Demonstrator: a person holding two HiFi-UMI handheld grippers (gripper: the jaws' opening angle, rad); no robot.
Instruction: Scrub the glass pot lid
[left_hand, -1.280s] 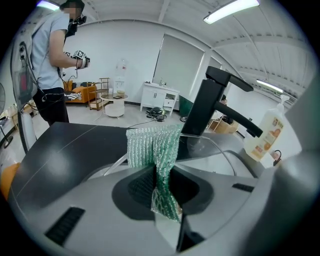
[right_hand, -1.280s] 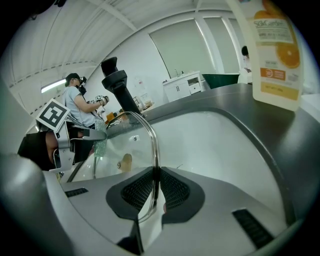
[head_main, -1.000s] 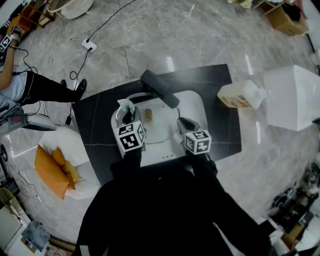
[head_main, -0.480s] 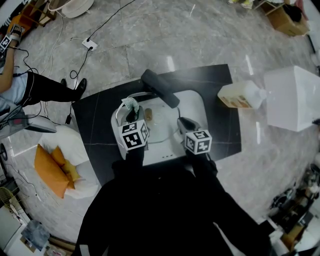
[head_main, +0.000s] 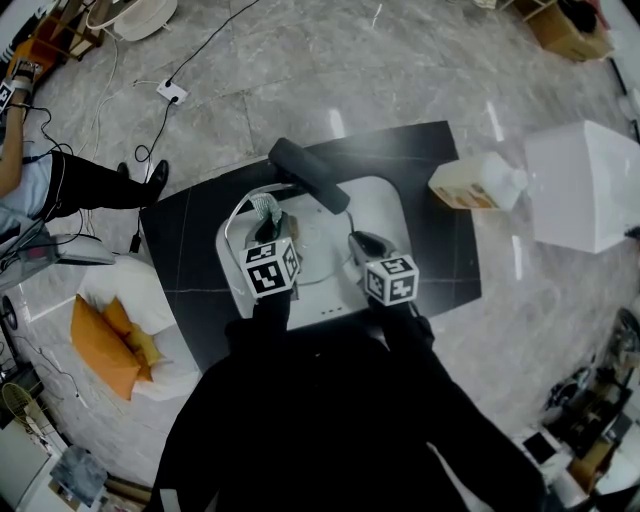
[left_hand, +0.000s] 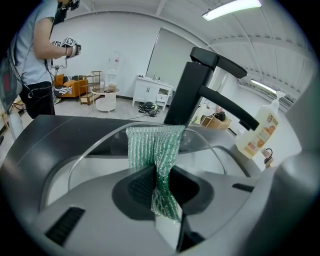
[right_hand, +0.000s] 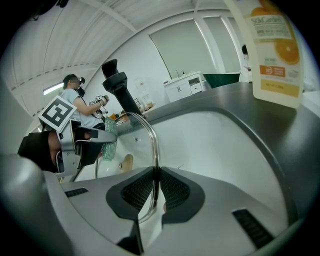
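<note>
Glass pot lid (right_hand: 153, 142) rim clamped in right gripper (right_hand: 155, 189); left gripper (left_hand: 162, 189) pinches green scrubber (left_hand: 151, 145).

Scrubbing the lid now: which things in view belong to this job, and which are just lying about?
In the job:
- lid, its rim between the right gripper jaws
- scrubber, clamped in the left gripper
- sink
- faucet

Lying about:
- soap bottle, untouched on the counter
- white box
- orange cushions
- power strip on the floor
</note>
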